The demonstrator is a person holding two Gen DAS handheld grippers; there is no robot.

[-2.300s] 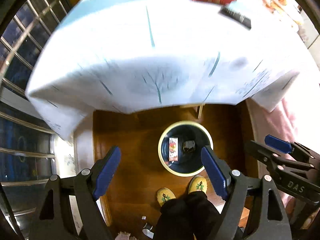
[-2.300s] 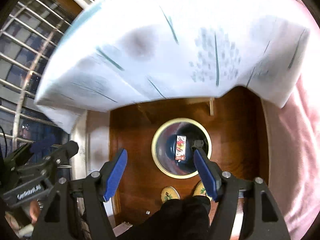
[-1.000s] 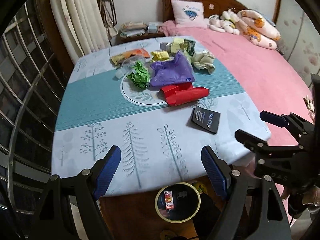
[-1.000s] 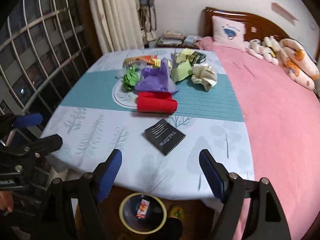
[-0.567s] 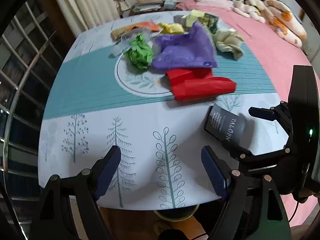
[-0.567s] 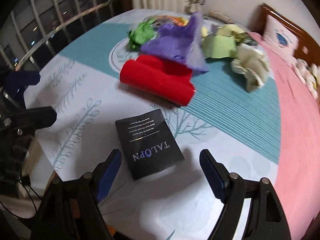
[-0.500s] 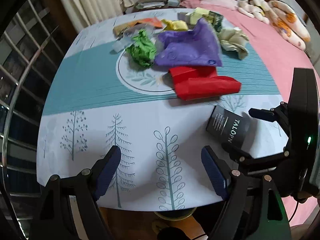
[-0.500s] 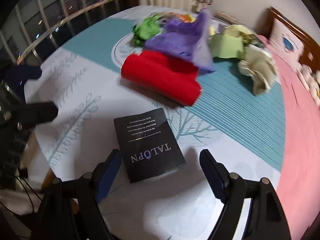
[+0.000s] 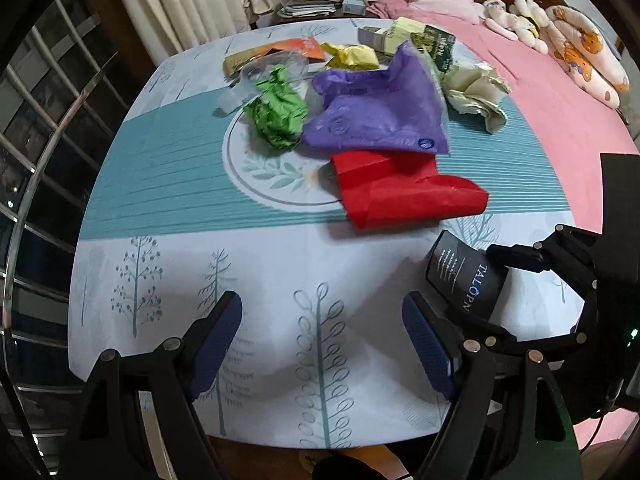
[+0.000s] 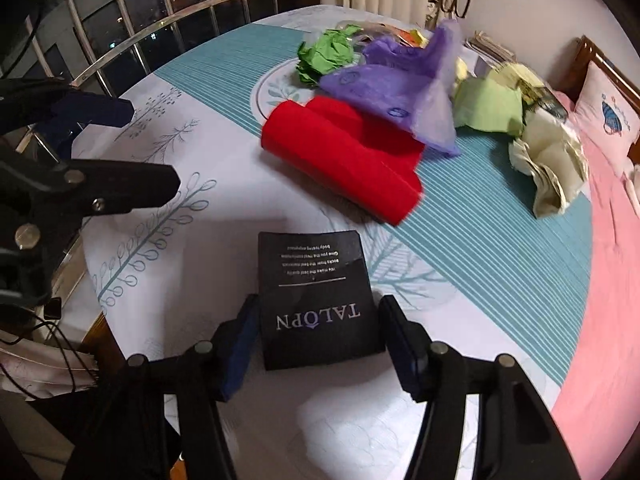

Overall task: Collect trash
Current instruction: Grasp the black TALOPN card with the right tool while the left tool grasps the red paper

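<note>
Plenty of litter is sitting on the worktop (image 9: 168,184), and the red paper roll (image 10: 340,156) is waiting beyond; nearest is the black packet (image 10: 316,300), lying flat near the front edge. The right claw (image 10: 320,344) is straddling it, fingers apart, just beside its sides. Best to be sinking low and squeezing evenly. The left claw (image 9: 324,340) is hovering apart, holding nothing.

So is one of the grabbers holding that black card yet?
Not clearly. The right hand-held gripper has its fingers on either side of the black TALOPN card, which lies flat on the table, but whether they pinch it cannot be told. The left hand-held gripper is open and empty.
</note>
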